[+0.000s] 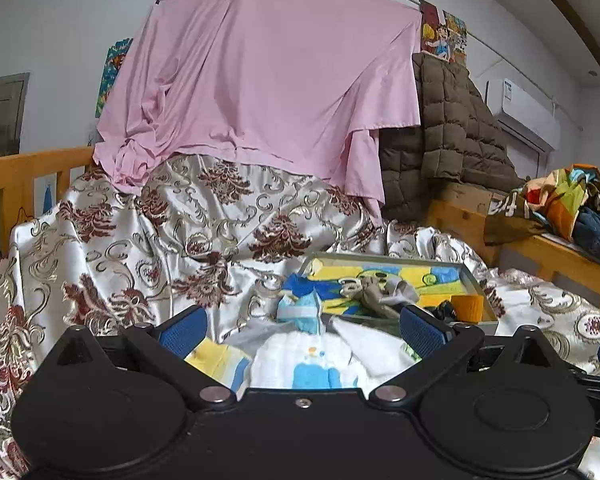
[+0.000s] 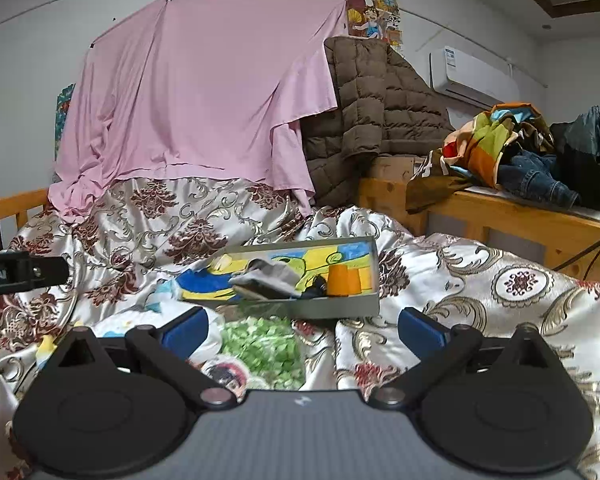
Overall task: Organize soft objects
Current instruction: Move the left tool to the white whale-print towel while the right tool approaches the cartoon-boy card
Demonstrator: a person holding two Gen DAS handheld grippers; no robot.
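Note:
A shallow grey tray (image 2: 332, 307) with a colourful painted bottom lies on the patterned bedspread; in the left wrist view its rim (image 1: 474, 284) shows at centre right. Inside it are a grey sock (image 2: 274, 274), a small dark item (image 2: 315, 286) and an orange cup-like roll (image 2: 343, 280). My left gripper (image 1: 302, 330) is open above a white cloth with blue and yellow marks (image 1: 312, 364). My right gripper (image 2: 302, 328) is open over a green speckled cloth (image 2: 264, 346), just short of the tray. A piece of the left gripper (image 2: 20, 274) shows at the left edge.
A pink sheet (image 1: 260, 92) hangs from a line at the back, with a brown quilted jacket (image 2: 376, 112) beside it. A wooden bed frame (image 2: 512, 216) on the right carries a heap of clothes (image 2: 512, 148). Wooden railing (image 1: 24, 172) stands at the left.

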